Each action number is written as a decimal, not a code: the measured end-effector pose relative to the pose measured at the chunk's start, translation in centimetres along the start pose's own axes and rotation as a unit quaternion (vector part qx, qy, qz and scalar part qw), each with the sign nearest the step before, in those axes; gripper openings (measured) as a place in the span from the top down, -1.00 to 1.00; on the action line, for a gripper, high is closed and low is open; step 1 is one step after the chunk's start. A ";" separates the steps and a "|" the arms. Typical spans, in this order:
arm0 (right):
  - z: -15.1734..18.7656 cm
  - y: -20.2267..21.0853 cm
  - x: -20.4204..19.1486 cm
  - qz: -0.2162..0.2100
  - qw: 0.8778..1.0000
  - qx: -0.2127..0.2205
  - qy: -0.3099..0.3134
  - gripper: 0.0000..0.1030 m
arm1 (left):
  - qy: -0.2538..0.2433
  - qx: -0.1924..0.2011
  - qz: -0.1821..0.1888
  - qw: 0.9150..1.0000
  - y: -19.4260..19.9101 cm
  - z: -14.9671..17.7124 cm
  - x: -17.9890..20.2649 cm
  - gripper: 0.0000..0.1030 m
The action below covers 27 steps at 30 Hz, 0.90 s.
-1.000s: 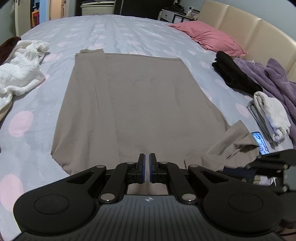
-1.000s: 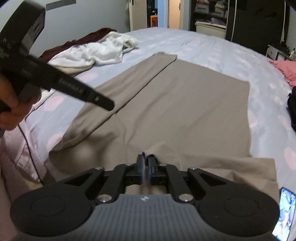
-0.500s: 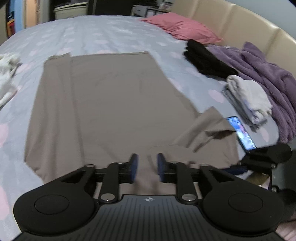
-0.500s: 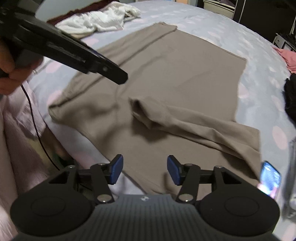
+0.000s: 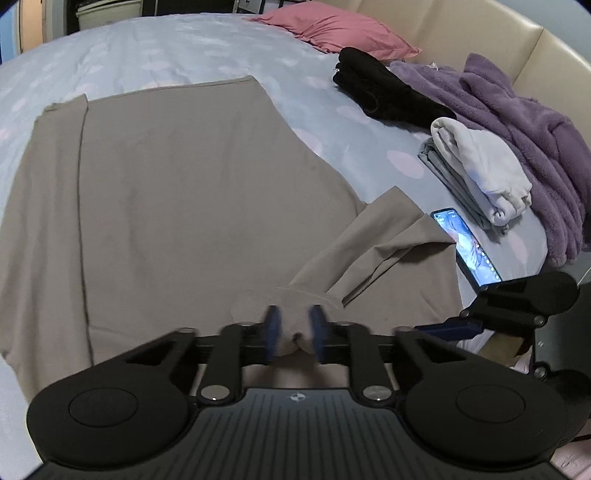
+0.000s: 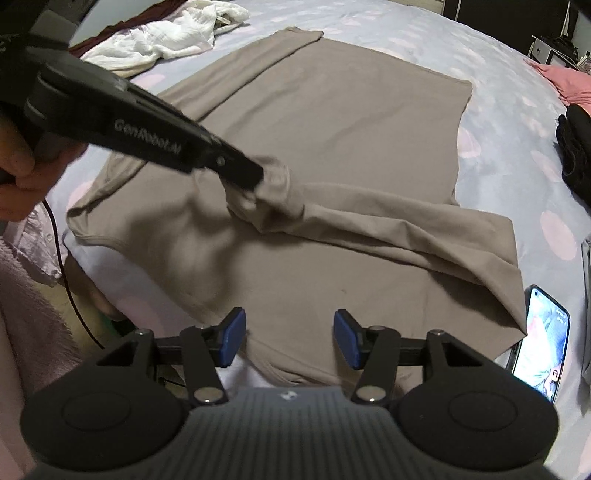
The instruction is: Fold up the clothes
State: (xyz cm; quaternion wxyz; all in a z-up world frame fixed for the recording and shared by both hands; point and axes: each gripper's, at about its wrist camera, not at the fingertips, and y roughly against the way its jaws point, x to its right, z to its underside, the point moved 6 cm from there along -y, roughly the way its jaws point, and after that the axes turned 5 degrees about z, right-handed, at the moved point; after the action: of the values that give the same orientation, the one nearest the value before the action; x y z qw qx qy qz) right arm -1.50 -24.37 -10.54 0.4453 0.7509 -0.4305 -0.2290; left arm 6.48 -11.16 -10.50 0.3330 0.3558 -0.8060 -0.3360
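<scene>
A taupe long-sleeved shirt (image 5: 192, 192) lies flat on the bed, one side folded in; it also shows in the right wrist view (image 6: 332, 122). One sleeve (image 6: 388, 229) lies folded across the body toward the shirt's middle. My left gripper (image 5: 294, 332) has the sleeve cuff (image 5: 288, 302) between its blue pads, the jaws closing on it; in the right wrist view it (image 6: 255, 177) sits at the cuff. My right gripper (image 6: 290, 341) is open and empty above the shirt's near edge.
A lit phone (image 5: 465, 245) lies by the shirt's right edge, also visible in the right wrist view (image 6: 543, 347). Folded grey clothes (image 5: 480, 173), a black garment (image 5: 380, 96), a purple blanket (image 5: 524, 122) and a pink pillow (image 5: 332, 29) are at right. White cloths (image 6: 166, 40) lie far left.
My right gripper let go of the sleeve cuff, opened wide and pulled back to the near edge. My left gripper opened, moved right to the cuff and is closing on it.
</scene>
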 end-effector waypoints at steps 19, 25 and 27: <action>1.2 -0.8 0.5 -0.005 0.999 -0.031 -0.020 -0.20 | 0.079 0.174 -0.069 0.979 11.9 -5.8 -7.8 0.92; 1.2 0.1 1.0 -0.035 0.998 -0.037 -0.044 -0.20 | 0.115 0.153 -0.097 0.977 12.1 -4.2 -10.7 0.92; 0.6 1.2 1.2 -0.066 0.996 -0.034 -0.058 -0.20 | 0.121 0.137 -0.106 0.977 11.8 -3.3 -11.4 0.92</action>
State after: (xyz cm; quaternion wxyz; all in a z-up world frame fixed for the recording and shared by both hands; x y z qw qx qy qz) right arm -1.80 -25.93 -9.77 0.4289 0.7476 -0.3971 -0.3155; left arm 10.91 3.05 -2.88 0.3384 0.5196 -0.7558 -0.2104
